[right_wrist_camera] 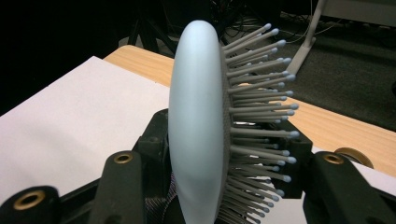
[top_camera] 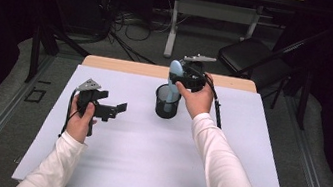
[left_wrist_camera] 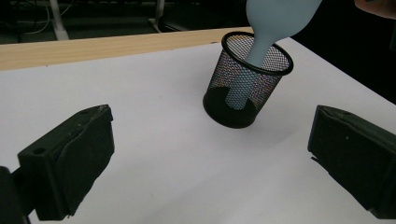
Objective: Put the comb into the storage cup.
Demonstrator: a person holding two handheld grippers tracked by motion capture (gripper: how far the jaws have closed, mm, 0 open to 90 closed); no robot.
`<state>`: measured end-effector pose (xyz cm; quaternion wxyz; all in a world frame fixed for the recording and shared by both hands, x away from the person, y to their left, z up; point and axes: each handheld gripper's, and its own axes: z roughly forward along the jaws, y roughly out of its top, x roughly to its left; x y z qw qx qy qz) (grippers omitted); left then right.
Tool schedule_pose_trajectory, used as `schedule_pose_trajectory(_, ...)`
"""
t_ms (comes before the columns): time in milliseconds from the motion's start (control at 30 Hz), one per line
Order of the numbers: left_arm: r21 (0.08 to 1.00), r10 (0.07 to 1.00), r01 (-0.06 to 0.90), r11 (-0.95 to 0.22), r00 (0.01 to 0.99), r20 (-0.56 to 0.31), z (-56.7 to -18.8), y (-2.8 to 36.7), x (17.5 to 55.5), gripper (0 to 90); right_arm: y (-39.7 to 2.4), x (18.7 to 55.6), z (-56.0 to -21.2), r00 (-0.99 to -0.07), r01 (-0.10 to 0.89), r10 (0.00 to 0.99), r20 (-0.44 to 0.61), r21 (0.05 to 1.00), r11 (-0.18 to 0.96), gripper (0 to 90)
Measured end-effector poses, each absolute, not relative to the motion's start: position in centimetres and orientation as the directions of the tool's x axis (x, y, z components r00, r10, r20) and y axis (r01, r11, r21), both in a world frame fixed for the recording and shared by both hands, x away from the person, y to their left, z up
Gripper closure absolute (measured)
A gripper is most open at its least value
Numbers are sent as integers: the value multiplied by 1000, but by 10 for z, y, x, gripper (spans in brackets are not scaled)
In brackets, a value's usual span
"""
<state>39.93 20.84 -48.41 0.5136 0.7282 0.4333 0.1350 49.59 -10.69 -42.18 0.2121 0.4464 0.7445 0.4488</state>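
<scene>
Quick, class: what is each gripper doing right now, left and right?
Left gripper: open, holding nothing, apart from the mesh cup.
Right gripper: shut on the light blue hairbrush, whose handle stands in the mesh cup.

Left tongs (top_camera: pixel 120 108) open, level, right tongs (top_camera: pixel 179 78) apparently clamped

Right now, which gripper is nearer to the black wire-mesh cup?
The right one. The right gripper is just above the black wire-mesh cup, clamping the pale blue hairbrush whose handle stands inside. The left gripper hovers off to the cup's left, open.
</scene>
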Motion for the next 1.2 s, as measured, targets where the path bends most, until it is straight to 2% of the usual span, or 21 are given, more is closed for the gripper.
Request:
schedule_pose_trajectory(300, 864, 771, 494, -94, 585, -251, -485, 208, 400, 6, -104, 492, -421, -515, 469, 854, 65, 856, 218, 474)
schedule_pose_trajectory(1200, 864, 774, 496, -86, 579, -255, -485, 210, 400, 6, -105, 492, -421, -526, 499, 842, 117, 844, 195, 443)
